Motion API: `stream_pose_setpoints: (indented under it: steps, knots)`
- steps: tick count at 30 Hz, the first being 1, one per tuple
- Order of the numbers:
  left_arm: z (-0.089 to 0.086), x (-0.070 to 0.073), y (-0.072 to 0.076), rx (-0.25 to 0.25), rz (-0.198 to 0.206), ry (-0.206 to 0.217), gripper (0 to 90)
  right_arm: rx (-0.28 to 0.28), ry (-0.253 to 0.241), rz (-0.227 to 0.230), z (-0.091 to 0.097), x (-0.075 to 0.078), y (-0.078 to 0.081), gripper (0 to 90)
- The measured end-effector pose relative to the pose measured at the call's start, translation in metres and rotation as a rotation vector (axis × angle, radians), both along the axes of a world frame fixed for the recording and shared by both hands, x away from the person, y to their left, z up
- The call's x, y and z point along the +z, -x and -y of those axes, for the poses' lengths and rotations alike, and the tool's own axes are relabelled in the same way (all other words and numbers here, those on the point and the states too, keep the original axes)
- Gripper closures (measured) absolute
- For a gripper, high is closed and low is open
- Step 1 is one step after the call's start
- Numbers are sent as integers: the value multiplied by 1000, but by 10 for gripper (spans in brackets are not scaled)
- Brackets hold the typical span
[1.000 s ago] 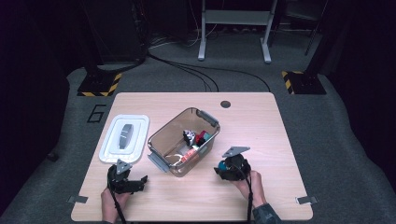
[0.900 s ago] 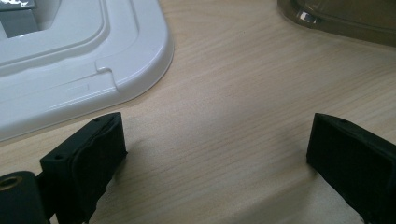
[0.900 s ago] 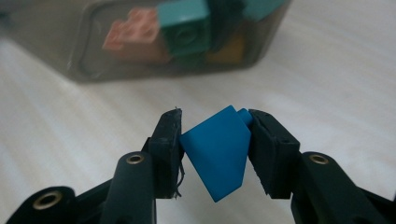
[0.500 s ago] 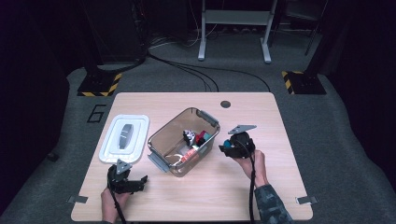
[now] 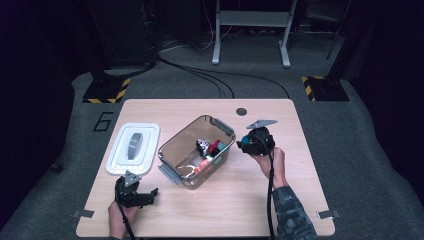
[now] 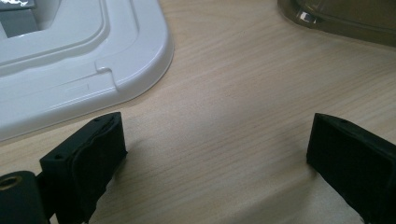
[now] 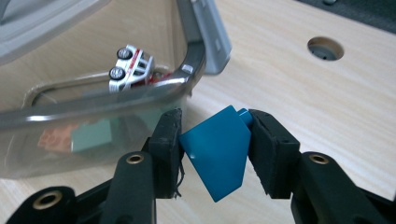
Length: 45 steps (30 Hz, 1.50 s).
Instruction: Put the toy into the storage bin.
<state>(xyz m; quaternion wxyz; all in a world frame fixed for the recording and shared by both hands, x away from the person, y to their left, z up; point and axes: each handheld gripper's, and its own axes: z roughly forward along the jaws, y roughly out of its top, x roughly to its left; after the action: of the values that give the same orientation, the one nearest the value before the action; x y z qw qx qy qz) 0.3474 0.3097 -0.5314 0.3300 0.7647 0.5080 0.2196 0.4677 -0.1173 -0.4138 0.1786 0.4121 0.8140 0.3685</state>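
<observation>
My right gripper (image 7: 212,140) is shut on a blue plastic block (image 7: 217,154), held just off the right wall of a clear smoky bin (image 7: 93,107). In the high view the right gripper (image 5: 245,145) hovers beside the bin (image 5: 172,147) at its right rim, blue block (image 5: 243,146) at its tip. Inside the bin lie a white toy car (image 7: 130,63), a red piece (image 5: 216,148) and a pale green block (image 7: 91,135). My left gripper (image 5: 145,196) rests on the table near the front left, jaws wide open with bare wood between them (image 6: 219,154).
A white bin lid (image 5: 134,148) lies flat left of the bin; its corner (image 6: 93,70) is just ahead of the left jaws. A round cable hole (image 5: 242,111) sits in the tabletop behind the bin. Table edges (image 5: 200,234) drop to dark carpet.
My right gripper has risen and moved away from the front edge, toward the bin's right rim, carrying the blue block. The left gripper has stayed put.
</observation>
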Motion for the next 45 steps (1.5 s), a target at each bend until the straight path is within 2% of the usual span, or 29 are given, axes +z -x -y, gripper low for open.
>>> stream_pose_setpoints:
  steps: [2,5,10,17,21,26,33,35,39,41,45]
  knots:
    - [0,0,0,0,0,-1,45,-18,-4,0,-1,6,-2,560]
    - [0,0,0,0,-1,-1,45,-15,9,26,-1,15,-7,560]
    - [0,0,0,0,0,0,45,-17,2,53,-6,28,-10,560]
    - [0,0,0,0,0,-1,45,34,-9,84,-23,41,-9,559]
    - [0,0,0,-3,1,-5,45,82,0,86,-39,41,-9,559]
    - [0,0,0,-1,0,0,45,134,16,60,-54,37,-8,558]
    - [0,0,0,-4,-1,-4,45,150,39,24,-65,27,-7,549]
    - [0,0,0,-4,-3,-4,45,162,44,18,-64,26,-6,458]
    - [0,0,0,-4,-2,-4,45,147,18,31,-60,27,3,281]
    - [0,0,0,-3,-1,-5,45,147,6,57,-54,30,10,207]
    - [0,0,0,-2,-3,-2,46,132,-29,75,-41,34,22,143]
